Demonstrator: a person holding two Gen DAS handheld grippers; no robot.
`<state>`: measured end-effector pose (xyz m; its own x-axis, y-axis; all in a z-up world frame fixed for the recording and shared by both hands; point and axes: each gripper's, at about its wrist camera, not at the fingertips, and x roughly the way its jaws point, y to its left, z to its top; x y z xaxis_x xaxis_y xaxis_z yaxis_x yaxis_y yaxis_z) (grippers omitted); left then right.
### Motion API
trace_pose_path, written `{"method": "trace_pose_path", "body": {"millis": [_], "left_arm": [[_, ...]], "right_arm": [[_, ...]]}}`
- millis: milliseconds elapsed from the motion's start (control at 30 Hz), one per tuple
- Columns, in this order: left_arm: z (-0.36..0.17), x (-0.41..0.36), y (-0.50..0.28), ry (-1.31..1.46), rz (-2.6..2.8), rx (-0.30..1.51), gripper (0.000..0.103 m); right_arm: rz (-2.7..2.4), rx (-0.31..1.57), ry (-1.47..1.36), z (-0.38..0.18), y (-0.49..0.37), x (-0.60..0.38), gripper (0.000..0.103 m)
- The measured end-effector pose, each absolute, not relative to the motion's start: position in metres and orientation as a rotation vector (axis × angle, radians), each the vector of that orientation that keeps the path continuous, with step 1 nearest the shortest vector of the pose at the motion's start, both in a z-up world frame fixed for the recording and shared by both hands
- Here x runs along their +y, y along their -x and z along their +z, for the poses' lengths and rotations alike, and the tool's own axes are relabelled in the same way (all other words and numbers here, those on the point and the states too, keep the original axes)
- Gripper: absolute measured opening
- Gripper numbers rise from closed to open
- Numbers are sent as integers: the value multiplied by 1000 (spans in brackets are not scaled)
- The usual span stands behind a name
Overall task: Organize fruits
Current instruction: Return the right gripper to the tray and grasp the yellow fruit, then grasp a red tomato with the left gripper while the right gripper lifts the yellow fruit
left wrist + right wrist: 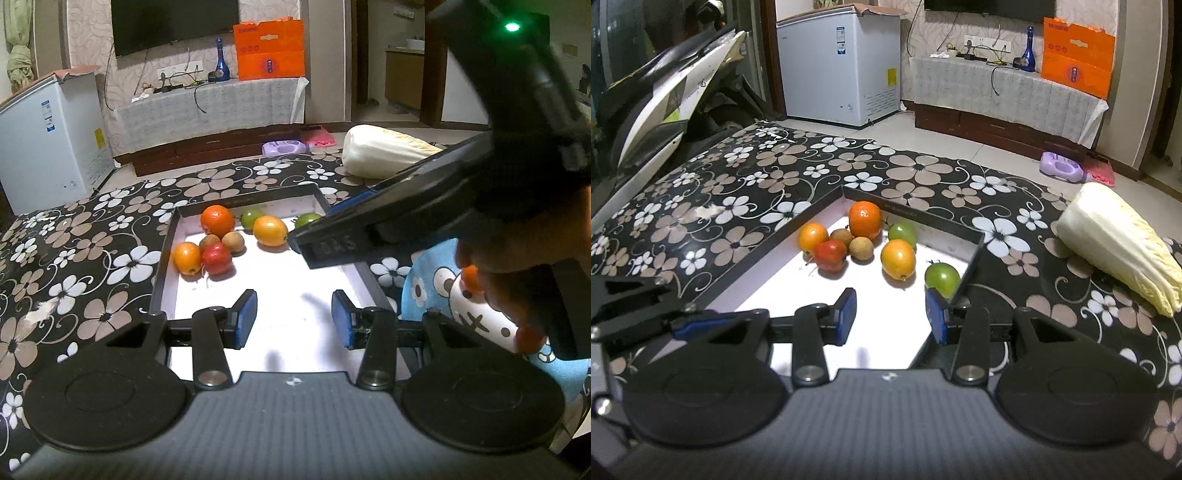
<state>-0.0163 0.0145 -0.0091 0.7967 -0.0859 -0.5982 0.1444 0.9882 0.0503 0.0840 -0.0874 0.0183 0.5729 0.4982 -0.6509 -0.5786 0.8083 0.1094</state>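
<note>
Right wrist view has my right gripper (pixel 890 314) hanging over the white tray (pixel 798 284), fingers parted with nothing between them; the left gripper (pixel 293 317) is likewise released and empty. All the fruit sits bunched at the tray's far end: orange (pixel 864 219), red fruit (pixel 830 254), green tomato (pixel 942 278). Looks like I'm on the approach for a pick. Next I'd line up on that green tomato, which is nearest, hugging the tray wall.

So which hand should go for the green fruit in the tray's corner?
Probably right. The right gripper hangs open just short of the green fruit, while the left gripper is over bare tray.
</note>
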Motion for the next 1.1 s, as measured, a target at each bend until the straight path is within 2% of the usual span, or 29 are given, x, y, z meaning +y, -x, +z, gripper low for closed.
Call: {"method": "trace_pose_path", "body": {"millis": [800,900,1100], "left_arm": [[-13,43,-3,-67,-68,681,50],[-15,45,-5,-72,-65,683,50],[-16,48,-14,-76,-35,679,50]], "right_arm": [[555,796,163,-19,-138,-36,43],[553,809,172,-22,-144,-32,35],[566,809,168,-19,-140,-28,35]]}}
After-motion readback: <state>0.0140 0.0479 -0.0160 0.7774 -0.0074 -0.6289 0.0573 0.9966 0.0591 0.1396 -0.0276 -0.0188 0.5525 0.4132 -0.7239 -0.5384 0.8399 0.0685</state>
